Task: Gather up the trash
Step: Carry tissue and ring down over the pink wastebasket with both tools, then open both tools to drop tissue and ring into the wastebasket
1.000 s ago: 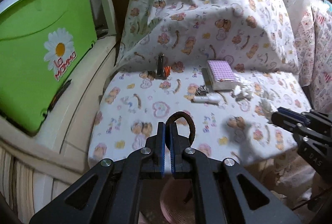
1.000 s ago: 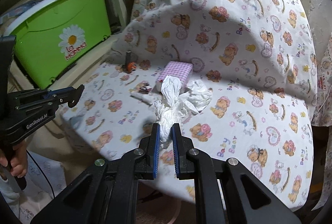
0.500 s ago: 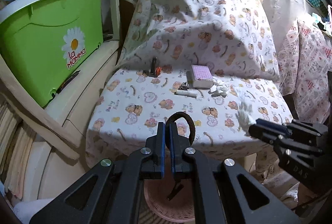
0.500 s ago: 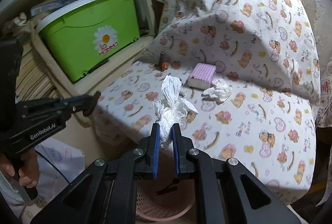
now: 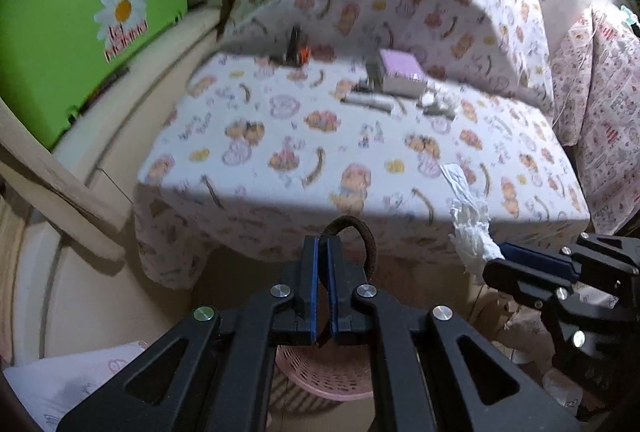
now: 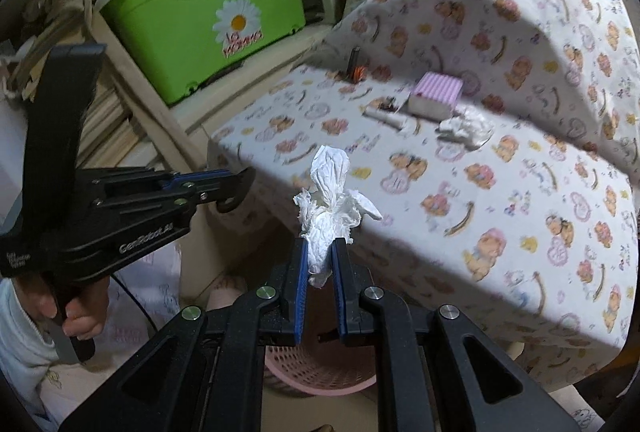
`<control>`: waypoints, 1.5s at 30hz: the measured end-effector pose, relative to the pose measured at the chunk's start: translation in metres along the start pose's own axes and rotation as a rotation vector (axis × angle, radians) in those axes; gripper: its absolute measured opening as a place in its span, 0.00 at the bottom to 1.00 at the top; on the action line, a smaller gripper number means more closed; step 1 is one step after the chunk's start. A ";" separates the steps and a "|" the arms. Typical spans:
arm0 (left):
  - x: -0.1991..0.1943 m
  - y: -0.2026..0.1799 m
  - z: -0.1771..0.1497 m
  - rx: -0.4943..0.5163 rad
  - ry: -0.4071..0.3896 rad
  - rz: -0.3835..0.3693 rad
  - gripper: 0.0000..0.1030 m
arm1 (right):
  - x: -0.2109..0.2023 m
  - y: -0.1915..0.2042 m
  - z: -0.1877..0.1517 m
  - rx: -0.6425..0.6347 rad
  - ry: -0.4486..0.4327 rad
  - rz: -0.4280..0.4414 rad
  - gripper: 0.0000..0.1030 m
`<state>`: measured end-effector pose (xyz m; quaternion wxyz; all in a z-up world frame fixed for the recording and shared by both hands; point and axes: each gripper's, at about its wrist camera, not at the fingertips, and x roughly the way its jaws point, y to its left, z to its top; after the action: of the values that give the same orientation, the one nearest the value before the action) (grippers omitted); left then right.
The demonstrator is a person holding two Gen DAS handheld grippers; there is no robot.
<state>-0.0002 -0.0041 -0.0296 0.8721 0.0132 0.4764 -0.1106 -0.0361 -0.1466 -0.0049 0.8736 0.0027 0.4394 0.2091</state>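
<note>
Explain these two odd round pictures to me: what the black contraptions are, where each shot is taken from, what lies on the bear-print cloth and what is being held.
There is no robot here. A person holds two black hand-held claws, and each carries a wide-angle camera looking along its two fingers.

One picture looks out from the left claw, which is shut on a dark brown elastic hair loop. The other looks out from the right claw, shut on a crumpled white tissue. The person's hand on the left claw's handle shows there too.

On the bear-print cloth lie a purple checked box, another crumpled white tissue wad, a white stick-like item and a small dark upright object. A green plastic bin with a daisy sticker stands beside it.

Below both claws sits a pink mesh basket, probably for the trash.
</note>
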 end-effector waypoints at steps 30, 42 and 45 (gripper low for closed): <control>0.157 -0.008 -0.055 -0.057 0.578 0.022 0.05 | 0.151 -0.022 -0.065 0.082 0.453 -0.130 0.12; 0.158 -0.001 -0.059 -0.089 0.605 0.073 0.63 | 0.144 -0.037 -0.068 0.127 0.447 -0.161 0.66; 0.156 -0.001 -0.056 -0.086 0.597 0.074 0.63 | 0.142 -0.041 -0.066 0.141 0.443 -0.165 0.66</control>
<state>0.0342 -0.0255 -0.1900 0.6969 0.0255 0.7150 -0.0497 0.0026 -0.1438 -0.1619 0.7676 -0.0184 0.6326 0.1012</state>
